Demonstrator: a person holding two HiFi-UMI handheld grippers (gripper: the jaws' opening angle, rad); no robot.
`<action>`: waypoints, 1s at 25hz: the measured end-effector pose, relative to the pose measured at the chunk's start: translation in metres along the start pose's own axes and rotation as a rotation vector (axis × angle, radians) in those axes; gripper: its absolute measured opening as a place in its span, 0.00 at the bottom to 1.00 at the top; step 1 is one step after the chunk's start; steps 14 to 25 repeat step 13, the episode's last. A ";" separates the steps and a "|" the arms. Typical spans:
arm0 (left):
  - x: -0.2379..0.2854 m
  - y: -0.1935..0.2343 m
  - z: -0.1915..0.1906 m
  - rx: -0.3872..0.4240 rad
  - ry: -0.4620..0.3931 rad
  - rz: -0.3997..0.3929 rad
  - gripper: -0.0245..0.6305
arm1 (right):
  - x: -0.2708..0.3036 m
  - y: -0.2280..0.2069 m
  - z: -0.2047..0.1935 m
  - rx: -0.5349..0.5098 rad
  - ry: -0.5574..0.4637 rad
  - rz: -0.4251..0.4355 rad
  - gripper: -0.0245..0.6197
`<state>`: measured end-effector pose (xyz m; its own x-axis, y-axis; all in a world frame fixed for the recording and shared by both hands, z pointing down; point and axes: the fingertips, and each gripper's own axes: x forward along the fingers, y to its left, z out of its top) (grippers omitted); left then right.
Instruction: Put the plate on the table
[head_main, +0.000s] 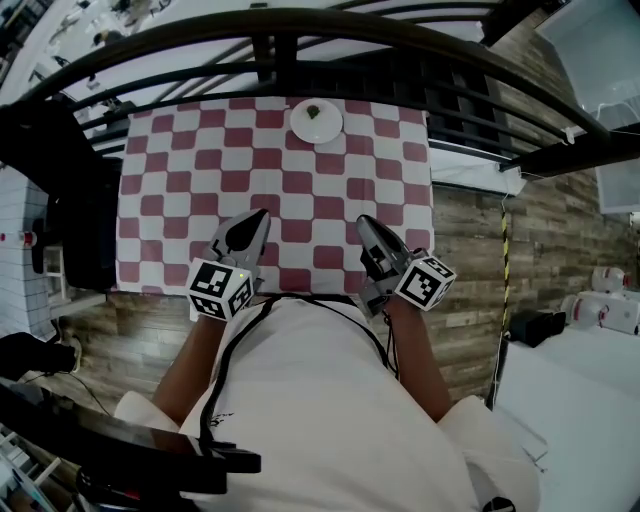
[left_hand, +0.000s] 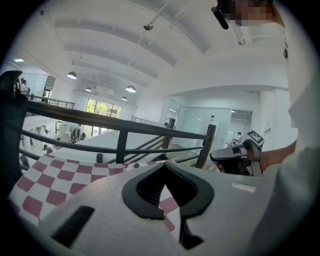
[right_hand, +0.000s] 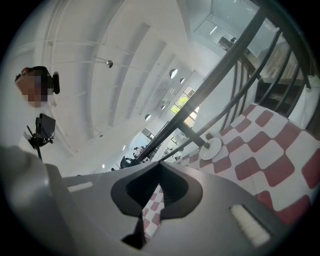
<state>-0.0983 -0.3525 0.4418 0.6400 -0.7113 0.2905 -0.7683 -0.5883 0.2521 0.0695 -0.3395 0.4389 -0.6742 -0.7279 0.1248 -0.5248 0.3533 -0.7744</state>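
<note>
A small white plate (head_main: 316, 122) with a bit of green food on it rests at the far edge of the red-and-white checkered table (head_main: 200, 180). It also shows in the right gripper view, plate (right_hand: 210, 148), and just past the jaws in the left gripper view, plate (left_hand: 132, 166). My left gripper (head_main: 258, 215) and right gripper (head_main: 362, 220) hover over the table's near edge, well short of the plate. Both are shut and hold nothing; the jaws meet at their tips in each gripper view, left gripper (left_hand: 163, 164), right gripper (right_hand: 159, 162).
A black metal railing (head_main: 300, 30) runs right behind the table's far edge. A dark chair (head_main: 70, 210) stands at the table's left side. Wooden floor (head_main: 470, 260) lies to the right, with white furniture (head_main: 590, 370) beyond it.
</note>
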 end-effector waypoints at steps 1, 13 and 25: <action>0.001 -0.001 0.000 0.001 0.000 0.001 0.05 | 0.000 0.000 0.000 -0.006 0.003 -0.001 0.05; 0.001 -0.009 -0.004 0.001 0.005 0.012 0.05 | -0.004 -0.006 0.001 -0.011 0.012 -0.004 0.05; 0.001 -0.009 -0.004 0.001 0.005 0.012 0.05 | -0.004 -0.006 0.001 -0.011 0.012 -0.004 0.05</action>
